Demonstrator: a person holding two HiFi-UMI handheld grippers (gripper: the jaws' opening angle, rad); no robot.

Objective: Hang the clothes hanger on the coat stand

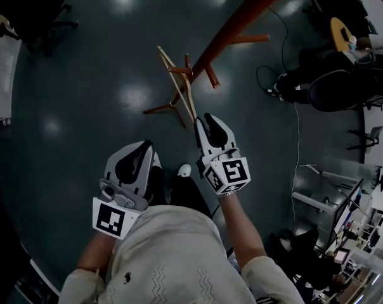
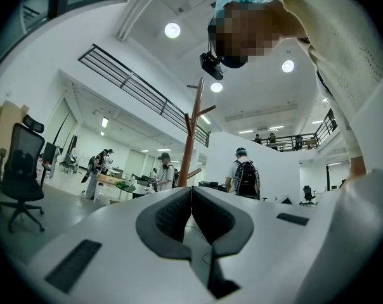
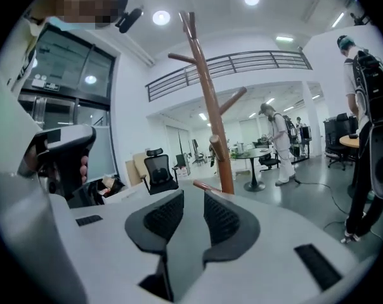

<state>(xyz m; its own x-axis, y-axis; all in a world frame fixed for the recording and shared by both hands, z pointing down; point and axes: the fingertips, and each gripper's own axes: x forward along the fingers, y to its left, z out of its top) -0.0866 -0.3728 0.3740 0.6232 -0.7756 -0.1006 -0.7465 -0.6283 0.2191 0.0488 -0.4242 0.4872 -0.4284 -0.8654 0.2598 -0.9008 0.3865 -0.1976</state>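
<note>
The reddish-brown coat stand (image 1: 233,27) leans across the head view from the upper right, its feet spread on the dark floor. A light wooden hanger (image 1: 177,81) hangs against the pegs near its top. My right gripper (image 1: 205,120) is open just short of the hanger's near end, with nothing between its jaws. In the right gripper view the right gripper (image 3: 193,198) faces the stand's pole (image 3: 210,106), and a brown rounded tip (image 3: 207,187) shows just past the jaws. My left gripper (image 1: 147,147) hangs lower left, away from the stand. In its own view the left gripper (image 2: 191,192) is shut and empty.
Black office chairs stand at the upper left (image 1: 39,8) and at the right (image 1: 340,87), with a cable (image 1: 297,125) trailing on the floor. A round table (image 3: 255,157) and several people (image 3: 280,138) are behind the stand. My shoe (image 1: 184,170) is below the grippers.
</note>
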